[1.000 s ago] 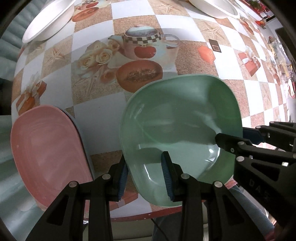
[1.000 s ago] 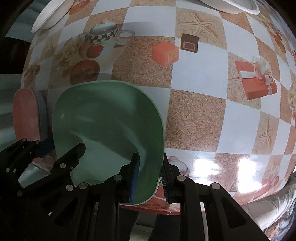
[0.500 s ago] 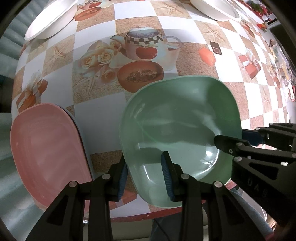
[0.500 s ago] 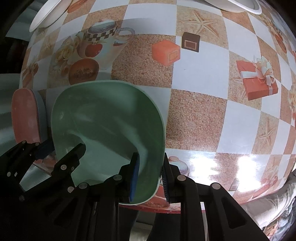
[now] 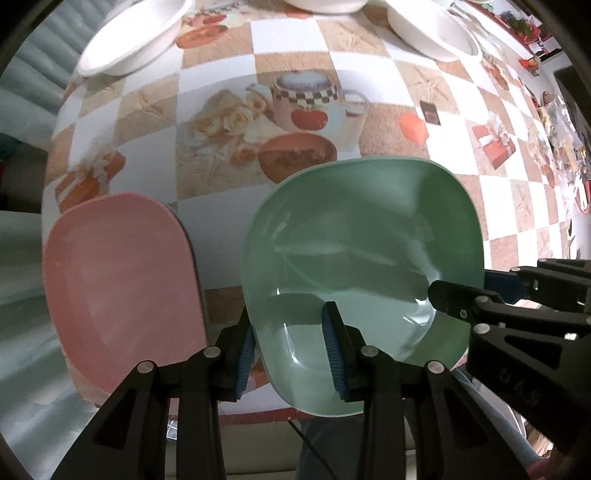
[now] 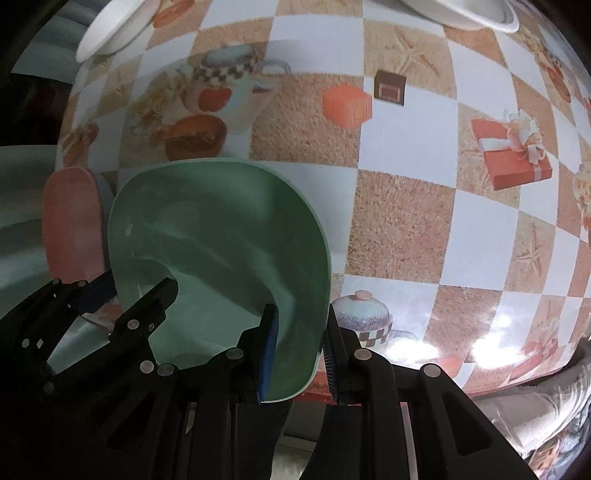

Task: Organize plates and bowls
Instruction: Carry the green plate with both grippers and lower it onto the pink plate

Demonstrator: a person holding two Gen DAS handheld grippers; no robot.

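Note:
A green squarish bowl [image 5: 362, 251] is held over the table's near edge; it also shows in the right wrist view [image 6: 221, 251]. My left gripper [image 5: 291, 354] is shut on its near-left rim, one finger inside and one outside. My right gripper [image 6: 299, 350] is shut on its right rim and shows from the side in the left wrist view [image 5: 480, 291]. A pink plate [image 5: 118, 288] lies at the table's near-left edge, on top of a bluish plate whose edge just shows; it also shows in the right wrist view [image 6: 72, 225].
The table [image 5: 236, 92] has a checkered cloth with printed pictures. White bowls stand at the far side: one far left [image 5: 133, 37], one far right [image 5: 432, 33], another at the top middle [image 5: 325, 3]. Clutter lies beyond the table's right edge.
Both grippers and the green bowl have lifted and pulled back a little toward the near edge. More of the far white bowls has come into view. Both grips are unchanged.

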